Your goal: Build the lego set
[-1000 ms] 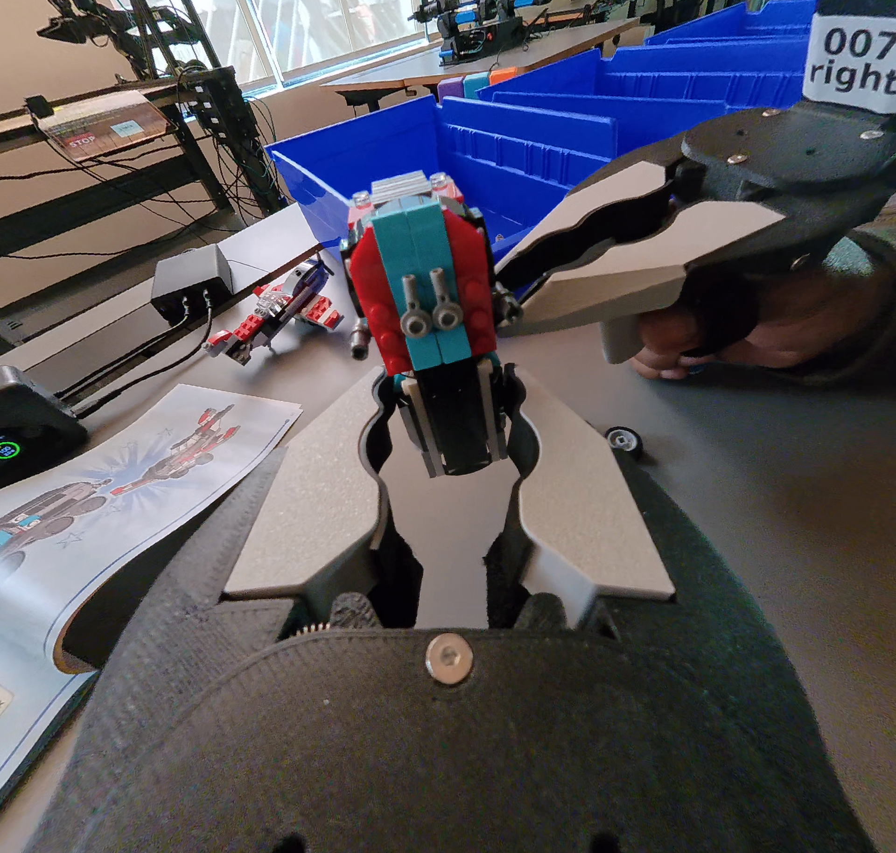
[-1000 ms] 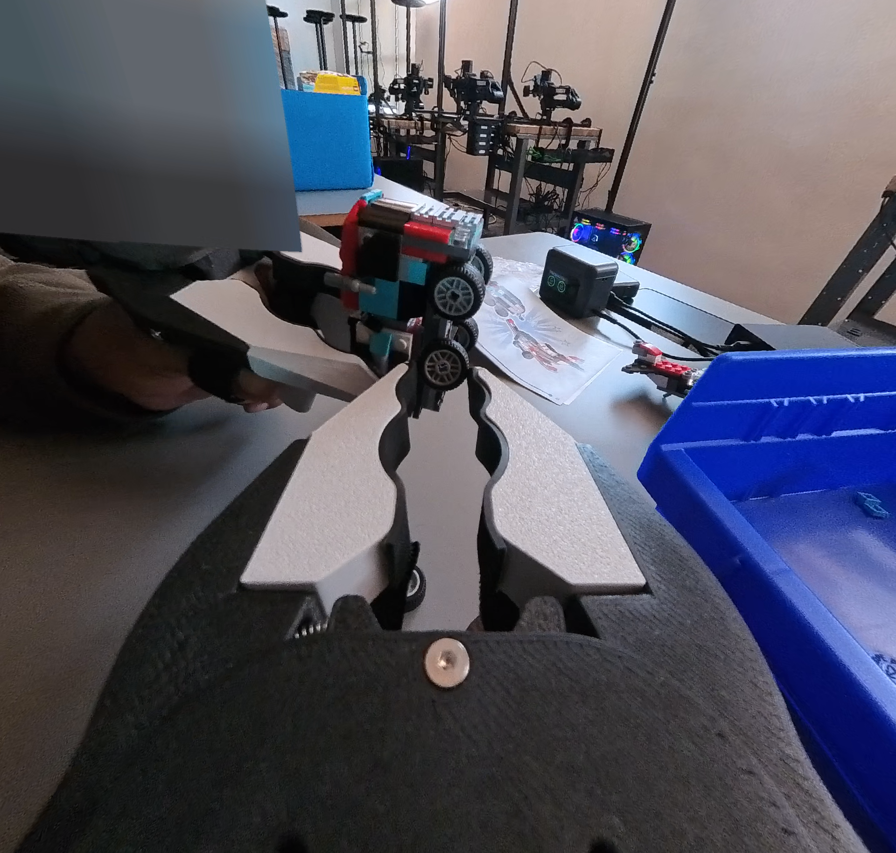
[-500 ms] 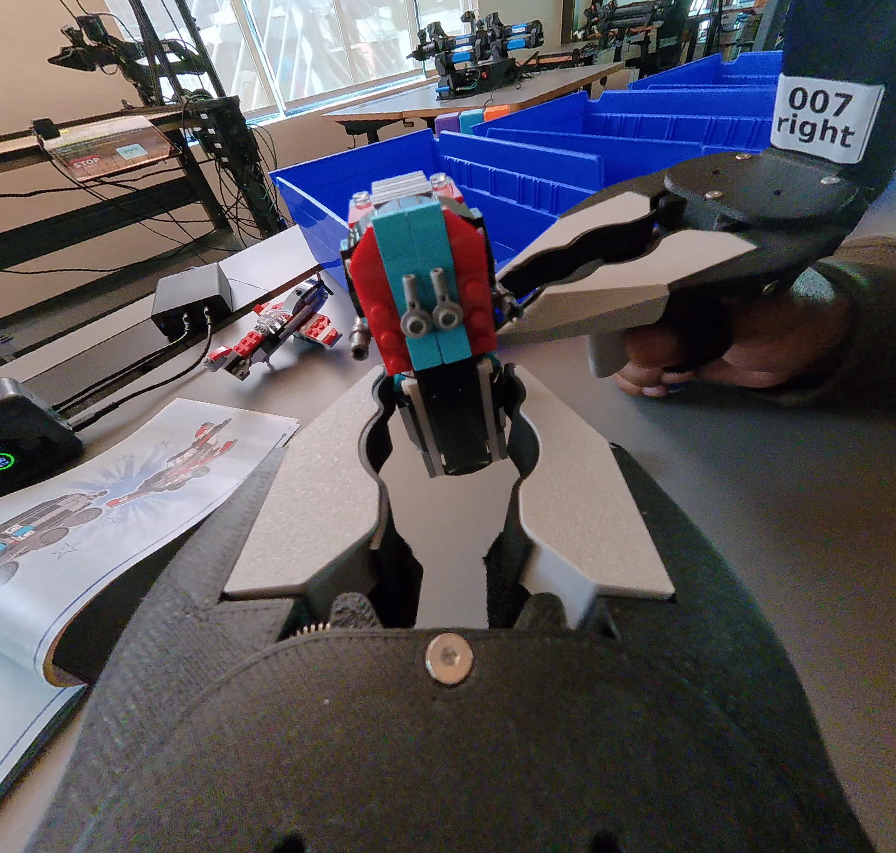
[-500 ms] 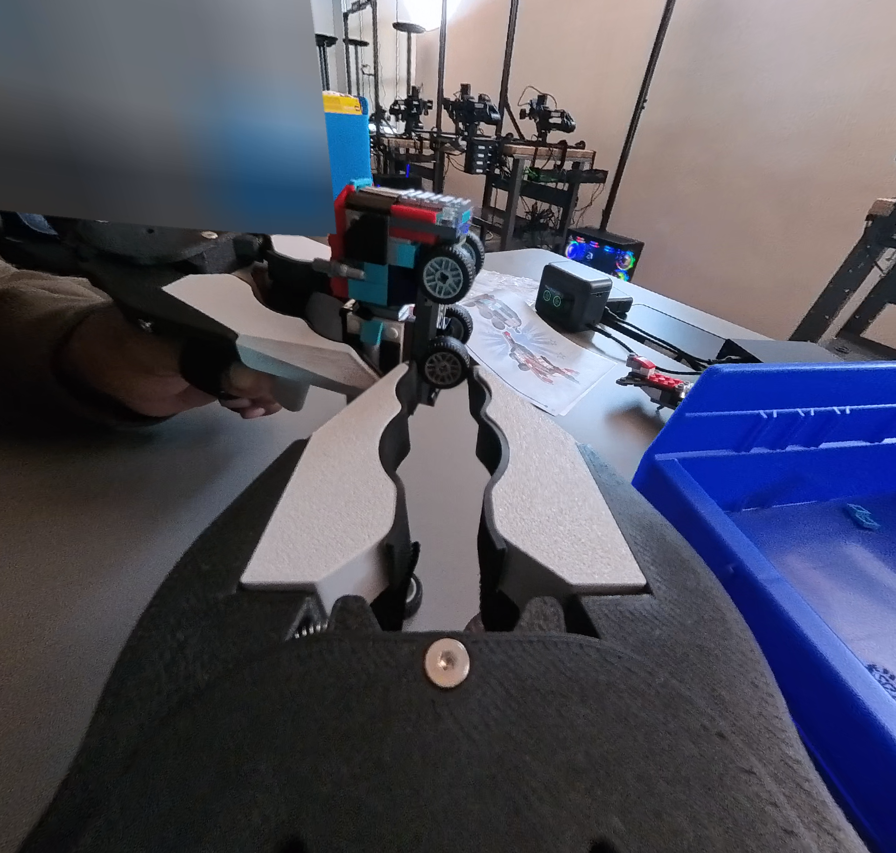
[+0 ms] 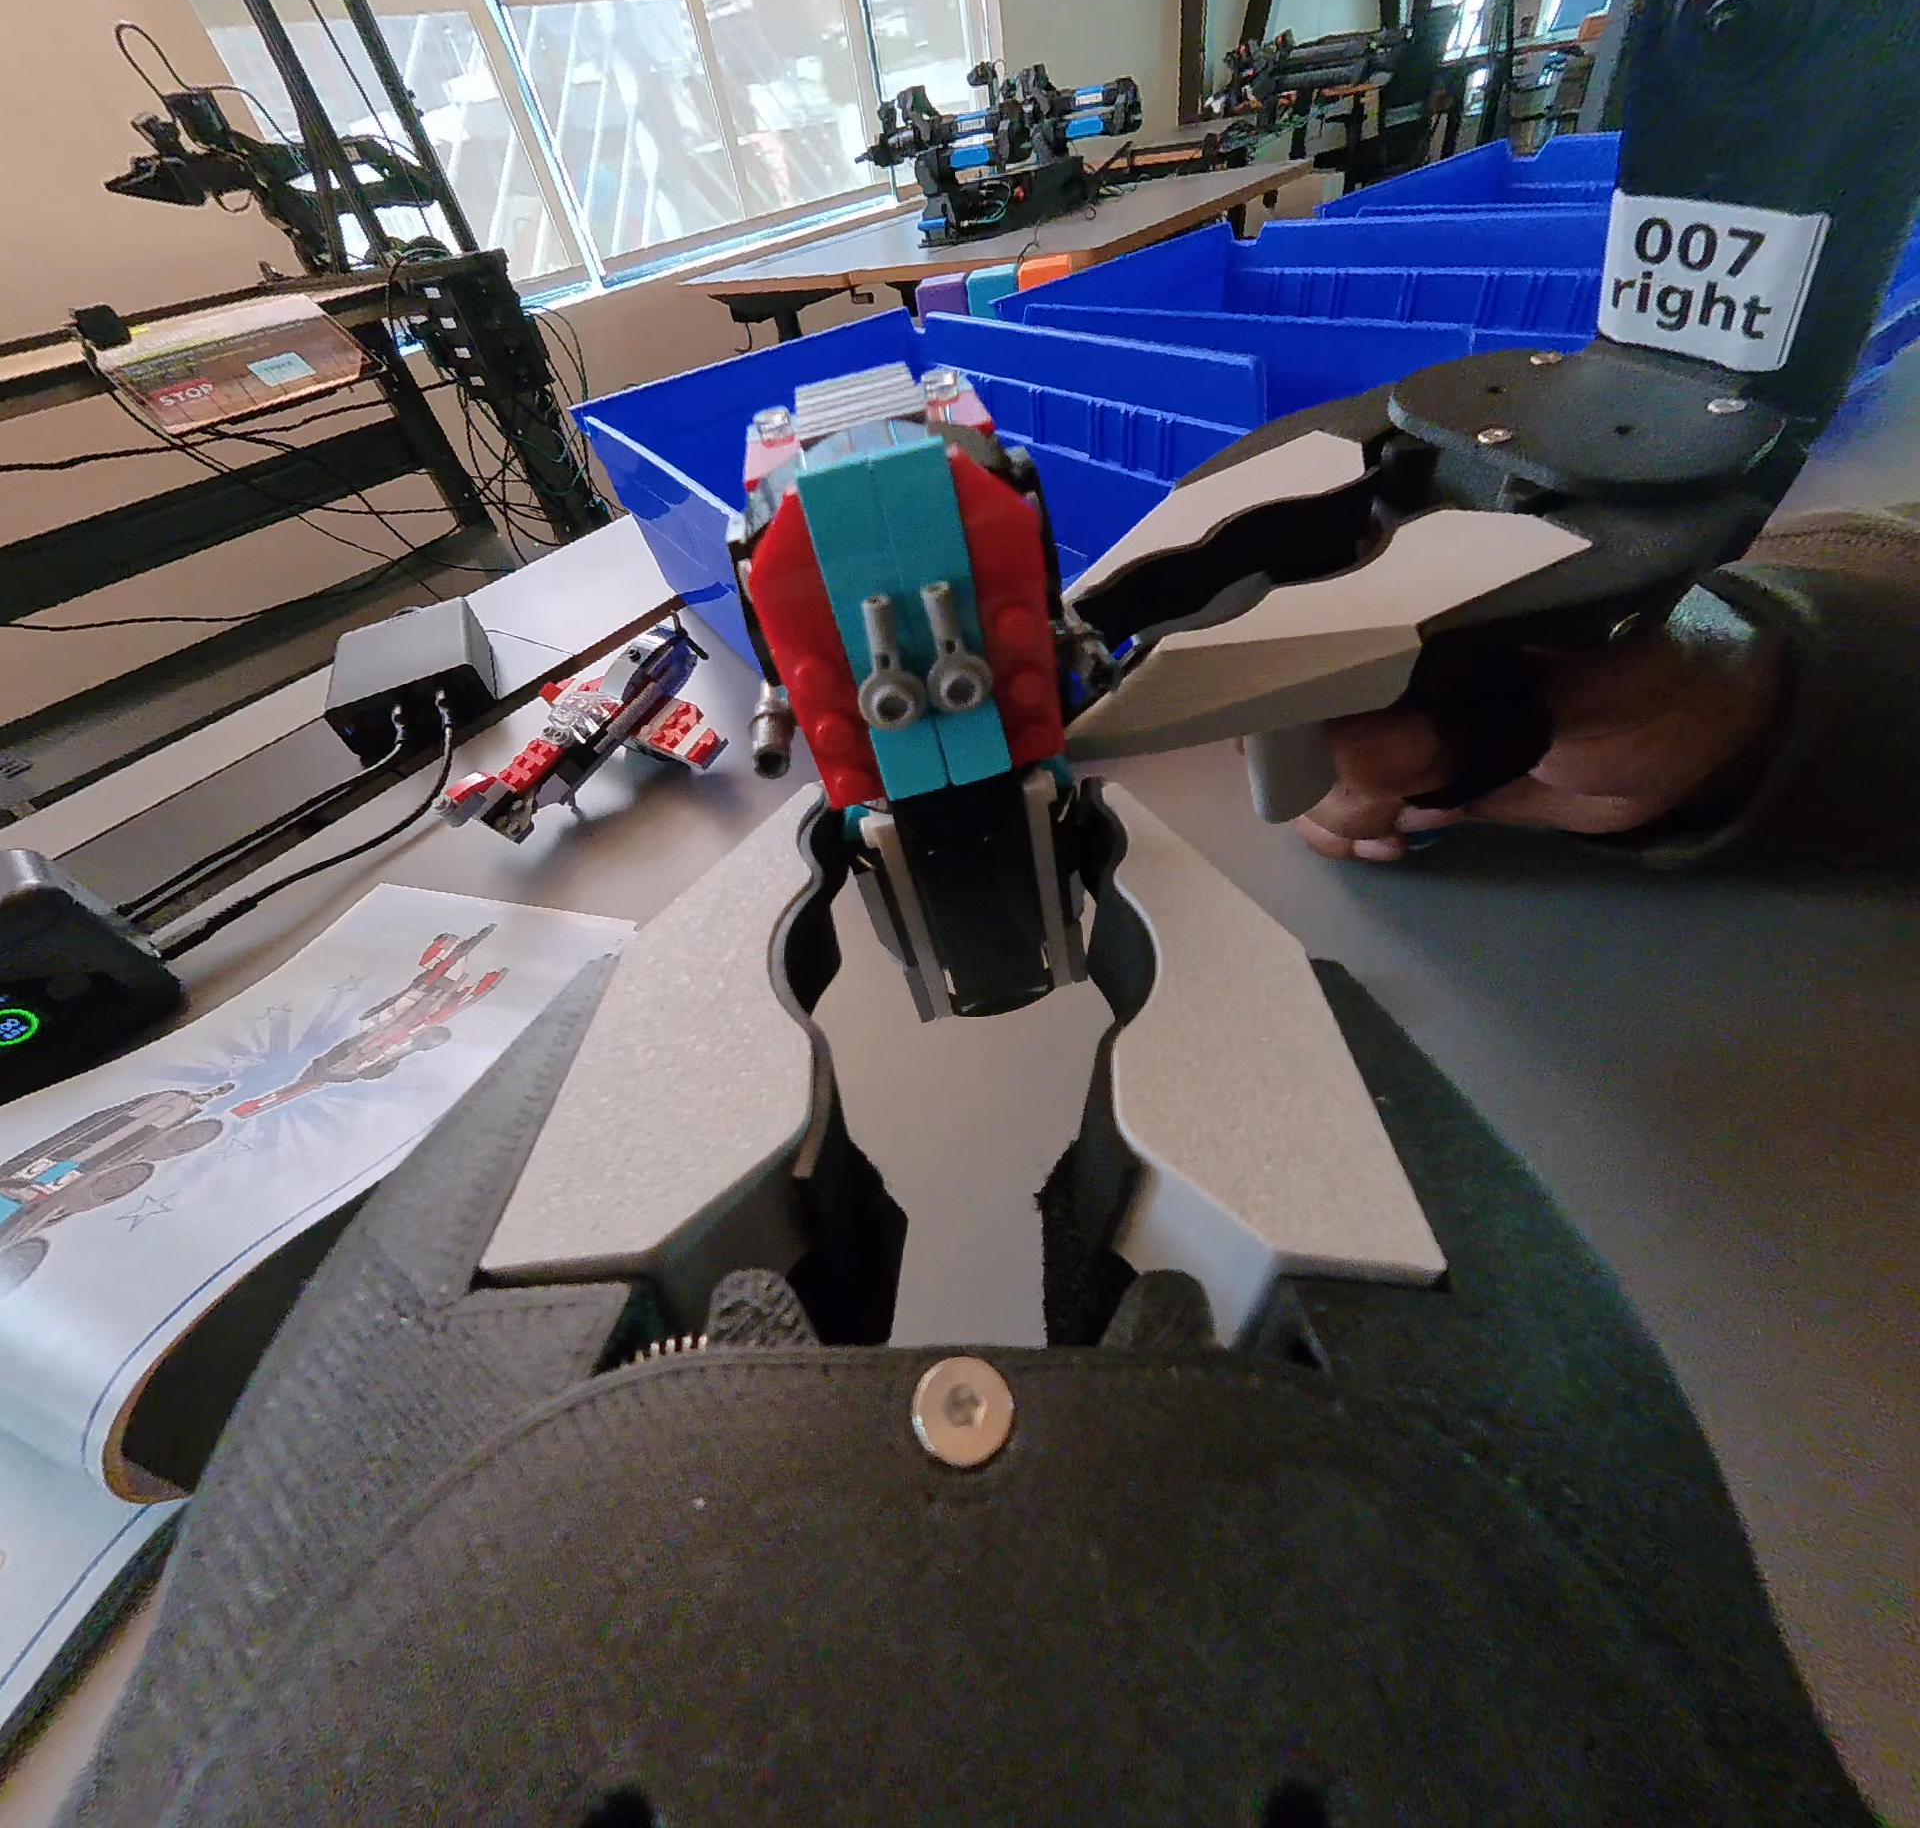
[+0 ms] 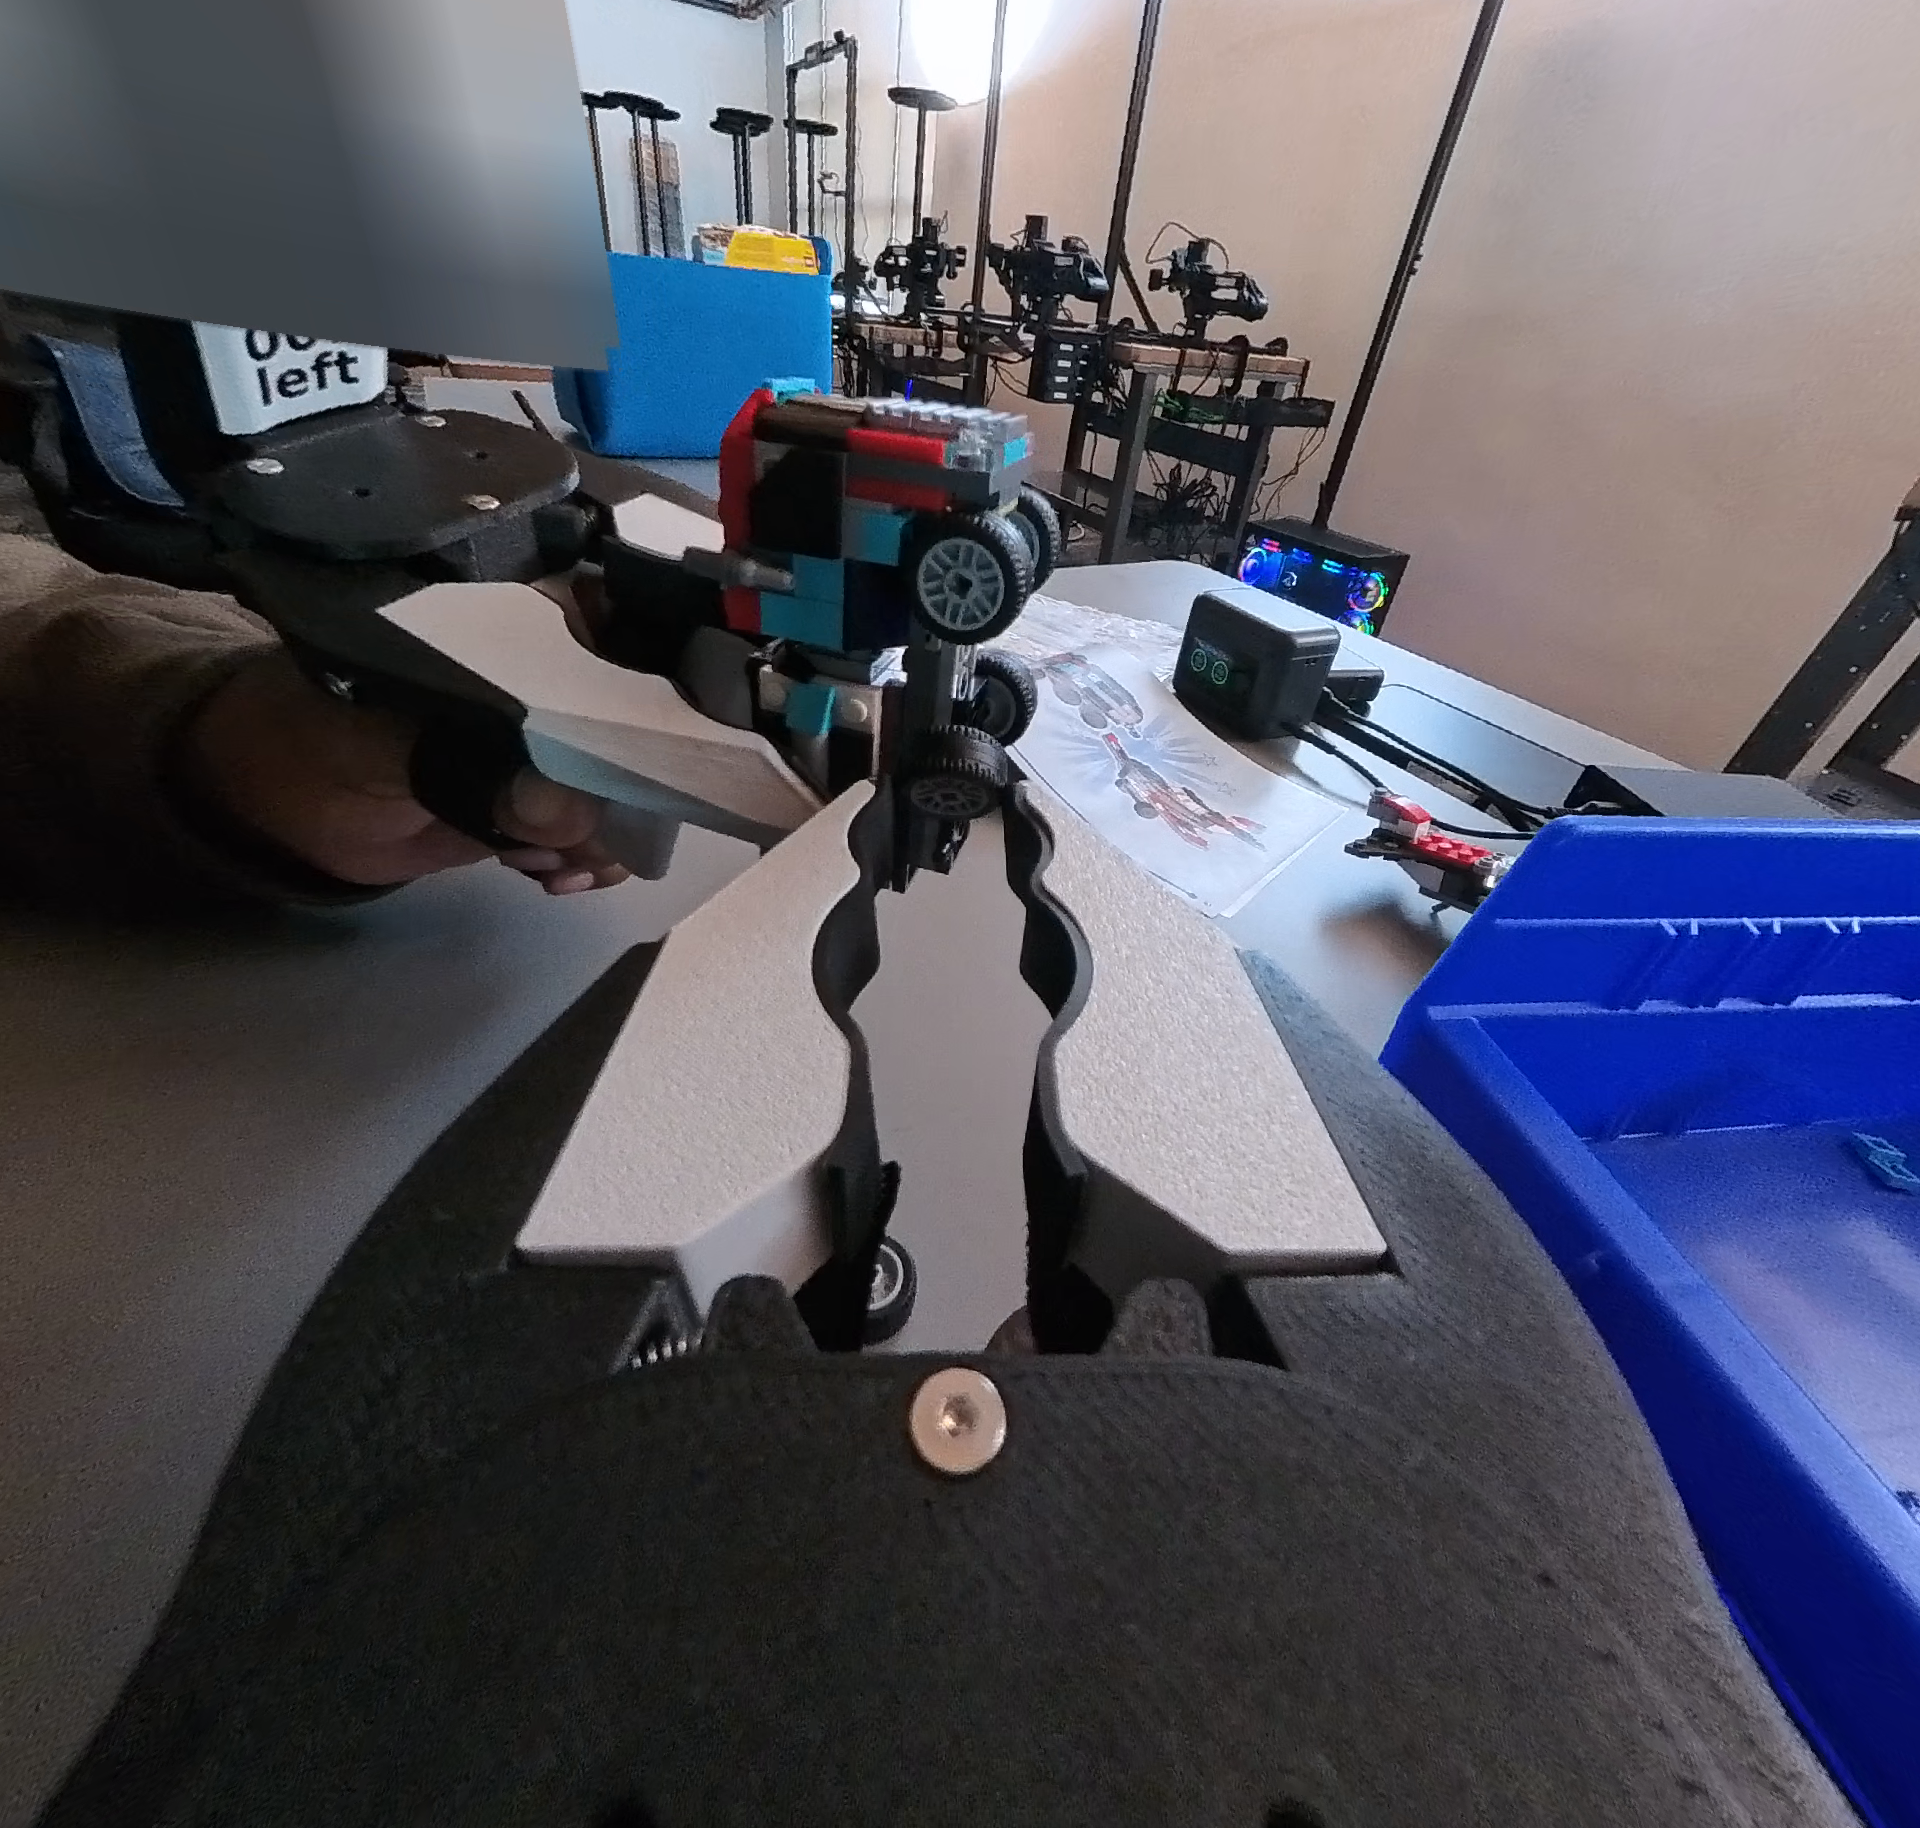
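Honestly, my worry is the brick-built truck (image 5: 902,625), held in the air between both tools: my left gripper (image 5: 961,879) pinches its black rear, my right gripper (image 6: 940,828) its wheeled underside, so any twist could snap it. Below lies a grey table (image 5: 1558,1051) in a lab, with blue bins (image 5: 1143,396), a booklet (image 5: 260,1051), and a loose wheel (image 6: 891,1277).

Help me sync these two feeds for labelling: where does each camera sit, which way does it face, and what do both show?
Left wrist view: rides the left gripper, facing blue plastic bins and windows; its fingers clamp the red, teal and black brick-built toy truck; the right gripper and hand enter from the right.
Right wrist view: rides the right gripper, facing a beige wall; its fingers pinch the truck's wheeled underside; the left gripper enters from the left.
Shared: truck, printed instruction booklet, bins.
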